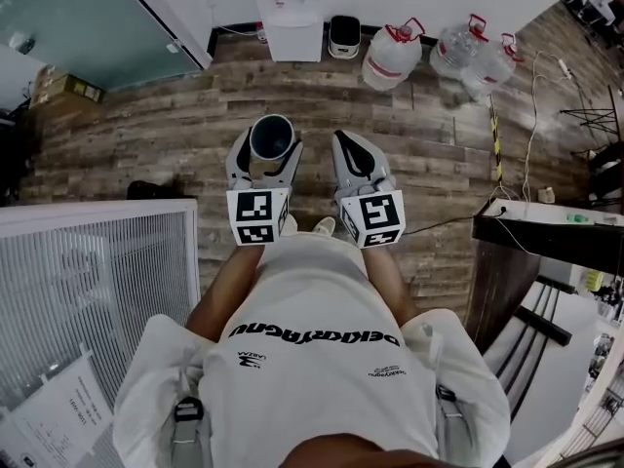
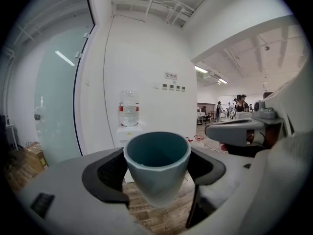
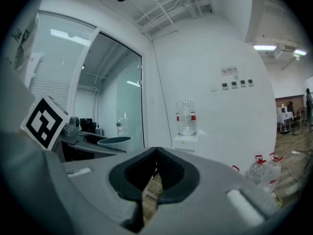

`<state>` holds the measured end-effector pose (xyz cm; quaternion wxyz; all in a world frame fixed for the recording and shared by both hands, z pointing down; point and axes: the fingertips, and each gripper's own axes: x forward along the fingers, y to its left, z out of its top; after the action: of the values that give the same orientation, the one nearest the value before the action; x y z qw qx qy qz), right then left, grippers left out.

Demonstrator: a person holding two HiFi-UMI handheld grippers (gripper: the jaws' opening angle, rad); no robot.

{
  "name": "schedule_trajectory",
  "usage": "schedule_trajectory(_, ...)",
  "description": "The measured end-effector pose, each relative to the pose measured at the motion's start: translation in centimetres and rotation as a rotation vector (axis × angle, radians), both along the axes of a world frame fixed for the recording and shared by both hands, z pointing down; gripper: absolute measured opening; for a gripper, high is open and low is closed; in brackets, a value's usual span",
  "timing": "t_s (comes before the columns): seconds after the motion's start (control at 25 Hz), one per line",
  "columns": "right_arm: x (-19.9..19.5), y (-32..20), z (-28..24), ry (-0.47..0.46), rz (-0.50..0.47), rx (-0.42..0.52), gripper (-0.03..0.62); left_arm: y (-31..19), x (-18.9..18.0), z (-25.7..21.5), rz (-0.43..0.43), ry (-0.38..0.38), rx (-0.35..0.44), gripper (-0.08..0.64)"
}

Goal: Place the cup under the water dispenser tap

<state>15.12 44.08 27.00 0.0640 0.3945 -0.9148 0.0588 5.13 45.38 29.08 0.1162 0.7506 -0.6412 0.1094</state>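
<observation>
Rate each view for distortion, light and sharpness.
Head view: dim and flat, floorboards bowed toward the edges. Left gripper view: fisheye with black corners, cup sharp, water dispenser softer behind. Right gripper view: same fisheye, ceiling light glaring, near fingers soft.

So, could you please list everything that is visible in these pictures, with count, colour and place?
teal tapered cup: one, teal, upright, in front of the person
white water dispenser: one, white, against the far wall, clear bottle on top
large clear water bottles with red caps: three, clear, on the floor right of the dispenser
cardboard box: one, brown, floor at far left
dark desk: one, black, right edge
wooden plank floor: brown, under everything
left tongs: one, grey, closed on the cup
right tongs: one, grey, jaws together, empty
white T-shirt: one, on the person
</observation>
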Motion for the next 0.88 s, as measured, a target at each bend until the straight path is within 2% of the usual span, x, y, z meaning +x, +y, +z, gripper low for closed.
schedule_trajectory(0.2,0.2,-1.3,-0.1,-0.02,0.012,-0.014,-0.002,-1.3,0.0,-0.3,0.0,-0.01,0.003,0.365)
schedule_trajectory(0.48,-1.3,-4.8,1.1,0.001,0.017,-0.026,-0.002,-4.7,-1.1,0.8,0.011,-0.001,-0.001,0.365)
schedule_trajectory(0.68,-2.7,-9.9,2.2,0.032,0.038,-0.043,-0.002,-10.1,-2.5,2.3,0.033,0.022,-0.016,0.365)
schedule_trajectory(0.88,-5.1,-17.4,3.2,0.065,0.055,-0.05,-0.002,-18.3,-4.9,3.4,0.053,0.054,-0.02,0.365)
